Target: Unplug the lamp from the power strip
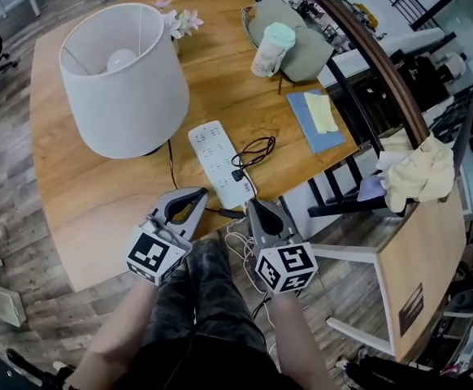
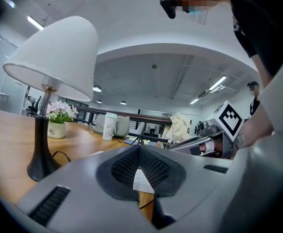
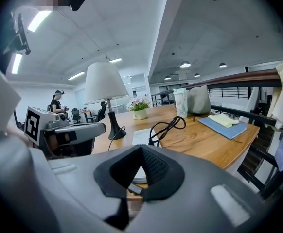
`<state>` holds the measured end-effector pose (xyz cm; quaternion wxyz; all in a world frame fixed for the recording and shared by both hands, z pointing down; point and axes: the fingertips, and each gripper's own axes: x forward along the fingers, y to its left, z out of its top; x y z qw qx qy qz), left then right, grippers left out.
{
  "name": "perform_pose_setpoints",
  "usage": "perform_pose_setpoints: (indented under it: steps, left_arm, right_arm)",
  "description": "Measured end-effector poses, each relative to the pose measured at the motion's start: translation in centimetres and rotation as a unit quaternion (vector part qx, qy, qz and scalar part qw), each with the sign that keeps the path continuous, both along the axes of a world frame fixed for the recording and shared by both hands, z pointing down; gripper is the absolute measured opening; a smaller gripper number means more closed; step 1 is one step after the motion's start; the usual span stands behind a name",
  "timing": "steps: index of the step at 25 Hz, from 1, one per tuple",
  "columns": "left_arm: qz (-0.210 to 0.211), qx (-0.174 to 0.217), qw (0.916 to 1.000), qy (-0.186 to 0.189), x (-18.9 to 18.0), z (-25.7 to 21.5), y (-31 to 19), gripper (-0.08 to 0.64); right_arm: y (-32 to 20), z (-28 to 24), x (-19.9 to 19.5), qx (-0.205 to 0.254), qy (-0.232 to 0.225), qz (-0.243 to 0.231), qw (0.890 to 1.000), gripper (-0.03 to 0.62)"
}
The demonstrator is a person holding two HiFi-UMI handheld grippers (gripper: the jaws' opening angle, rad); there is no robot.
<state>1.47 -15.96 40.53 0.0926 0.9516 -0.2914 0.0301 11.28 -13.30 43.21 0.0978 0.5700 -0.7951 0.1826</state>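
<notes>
Fingers [image 2: 83, 193], left gripper [image 1: 201, 192]: closed on each other, nothing held, tips at the table's [image 1: 82, 210] near edge.
Lamp [image 1: 123, 80]: white shade, dark stem, far left of the table; its thin cord runs toward the strip.
Power strip [image 1: 212, 149]: white, lying loose at mid-table, near end just beyond both grippers.
Plug [image 1: 238, 175]: black, the only one seated, on the strip's right edge, with a coiled cord [image 1: 257, 147] beside it.
Fingers [image 3: 204, 188], right gripper [image 1: 253, 205]: likewise closed and empty, just short of the strip's near end.

Hazards, as judged:
- The strip is unanchored. A one-gripper pull would probably lift or drag it instead of freeing the plug.
- A tug on the cord could tip the lamp.
- Closed fingers must part first.

Lettering:
- Flower pot [image 2: 57, 129] carries small print, too small to read with certainty.
- Strip shows no legible brand.
- Each gripper cube bears square markers only.
</notes>
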Motion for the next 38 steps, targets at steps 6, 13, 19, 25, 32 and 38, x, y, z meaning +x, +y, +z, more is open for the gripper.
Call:
perform_pose_setpoints:
  steps: [6, 13, 19, 25, 32, 38]
  left_arm:
    - [-0.013, -0.004, 0.9997, -0.023, 0.4, 1.4, -1.2, -0.005]
    - [-0.019, -0.008, 0.9986, -0.048, 1.5, 2.5, -2.7, -0.005]
    - [-0.024, -0.009, 0.9967, -0.077, 2.2, 3.7, -3.4, -0.005]
    - [0.003, 0.015, 0.9851, -0.171, 3.0, 5.9, -3.4, -0.005]
    - [-0.006, -0.005, 0.9803, -0.198, 3.1, 7.5, -4.2, -0.005]
    - [-0.006, -0.002, 0.9707, -0.24, 3.5, 8.4, -4.5, -0.005]
  right_arm:
    - [-2.6, 1.2, 0.2, -0.011, -0.006, -0.02, 1.0, 0.008]
    - [-4.7, 2.1, 0.8, -0.018, 0.012, -0.041, 0.999, 0.009]
    - [-5.4, 3.3, 0.8, -0.036, 0.025, -0.072, 0.996, 0.066]
    - [-5.9, 3.8, -1.0, -0.033, 0.059, -0.124, 0.99, 0.103]
    - [-6.9, 3.8, -1.3, -0.024, 0.091, -0.126, 0.988, 0.101]
    - [-6.9, 4.4, -1.7, -0.033, 0.088, -0.14, 0.986, 0.081]
